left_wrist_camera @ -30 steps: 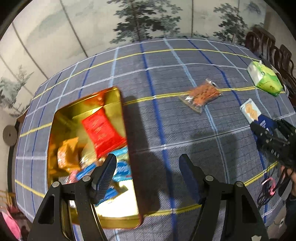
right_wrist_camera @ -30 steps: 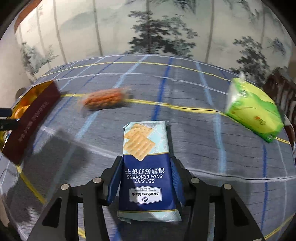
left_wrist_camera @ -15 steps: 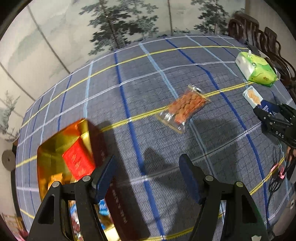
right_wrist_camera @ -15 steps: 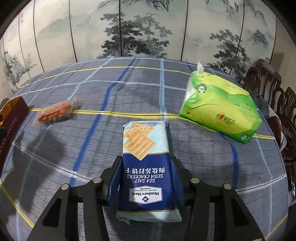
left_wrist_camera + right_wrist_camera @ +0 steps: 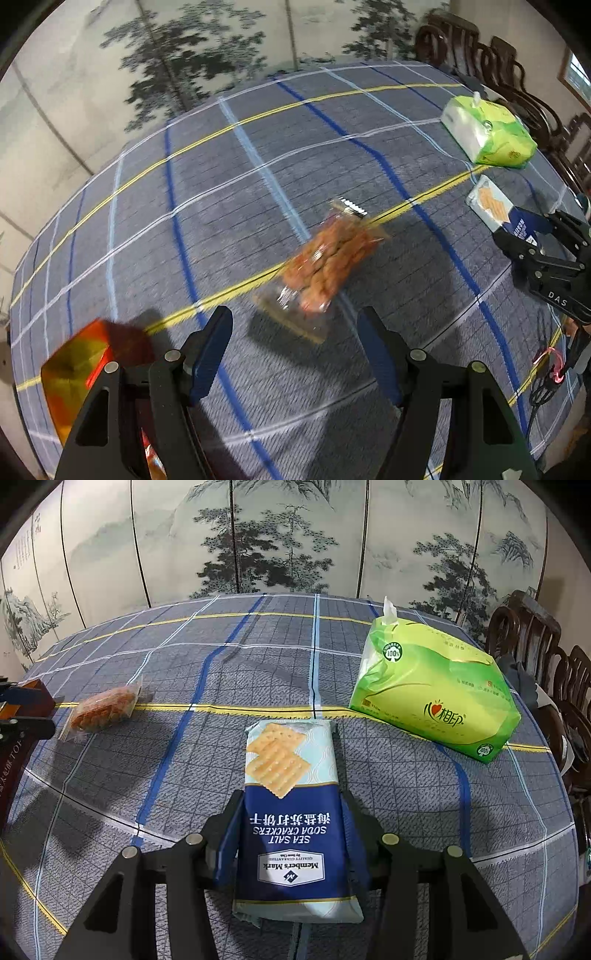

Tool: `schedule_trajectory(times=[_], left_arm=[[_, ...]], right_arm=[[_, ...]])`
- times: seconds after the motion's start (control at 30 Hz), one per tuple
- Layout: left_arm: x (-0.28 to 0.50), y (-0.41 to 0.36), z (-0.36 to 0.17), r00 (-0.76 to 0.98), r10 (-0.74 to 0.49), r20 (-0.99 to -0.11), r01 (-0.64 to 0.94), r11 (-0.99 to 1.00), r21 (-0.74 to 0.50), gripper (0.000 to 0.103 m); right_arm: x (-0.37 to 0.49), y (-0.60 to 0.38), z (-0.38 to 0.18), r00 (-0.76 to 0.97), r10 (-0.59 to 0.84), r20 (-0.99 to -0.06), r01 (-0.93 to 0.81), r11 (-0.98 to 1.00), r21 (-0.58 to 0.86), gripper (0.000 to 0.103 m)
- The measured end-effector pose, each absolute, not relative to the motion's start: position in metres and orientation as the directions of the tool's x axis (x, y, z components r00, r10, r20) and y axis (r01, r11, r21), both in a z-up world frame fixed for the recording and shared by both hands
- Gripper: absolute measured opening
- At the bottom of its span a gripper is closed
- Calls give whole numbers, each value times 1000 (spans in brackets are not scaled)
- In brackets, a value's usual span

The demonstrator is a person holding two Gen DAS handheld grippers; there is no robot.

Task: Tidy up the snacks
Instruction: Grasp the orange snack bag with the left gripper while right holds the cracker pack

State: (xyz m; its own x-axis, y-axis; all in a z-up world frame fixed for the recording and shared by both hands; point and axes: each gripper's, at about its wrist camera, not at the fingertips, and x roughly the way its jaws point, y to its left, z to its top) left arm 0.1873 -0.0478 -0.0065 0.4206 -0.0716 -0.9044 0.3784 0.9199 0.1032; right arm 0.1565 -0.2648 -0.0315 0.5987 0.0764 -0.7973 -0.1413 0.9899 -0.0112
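Note:
My right gripper (image 5: 291, 812) is shut on a blue and white pack of soda crackers (image 5: 291, 805), held just above the checked tablecloth; it also shows in the left wrist view (image 5: 498, 210). My left gripper (image 5: 295, 350) is open and empty, just short of a clear bag of orange snacks (image 5: 325, 266) lying on the cloth. That bag shows at the left of the right wrist view (image 5: 103, 709). The gold tin with a dark red outside (image 5: 74, 373) sits at the lower left, with snacks inside.
A green pack of tissues (image 5: 436, 698) lies at the right of the table, also in the left wrist view (image 5: 487, 133). Dark wooden chairs (image 5: 535, 650) stand past the right edge. A painted folding screen (image 5: 277, 535) stands behind the table.
My left gripper has swung right from over the gold tin to the bag of orange snacks. My right gripper, holding the crackers, has turned right so the tissue pack looms larger.

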Motion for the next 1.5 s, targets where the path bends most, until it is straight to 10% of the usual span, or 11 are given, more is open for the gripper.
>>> schedule_trajectory(times=[0.5,0.77,1.5], left_arm=[[225,-80,-28,396,-107,-912,445,891,89,66],[225,-83,-35,400,-90,-912,441,892,105,38],[151,-53,-22,332,-56,-942,255,966,32,36]], right_arm=[[156,-264,-32,598,79,-798,-143,990,-8,52],[156,-264,-32,598,80,-798,-143,990,-8,53],[157,-264,-32,598,80,-798,-143,990,-8,53]])
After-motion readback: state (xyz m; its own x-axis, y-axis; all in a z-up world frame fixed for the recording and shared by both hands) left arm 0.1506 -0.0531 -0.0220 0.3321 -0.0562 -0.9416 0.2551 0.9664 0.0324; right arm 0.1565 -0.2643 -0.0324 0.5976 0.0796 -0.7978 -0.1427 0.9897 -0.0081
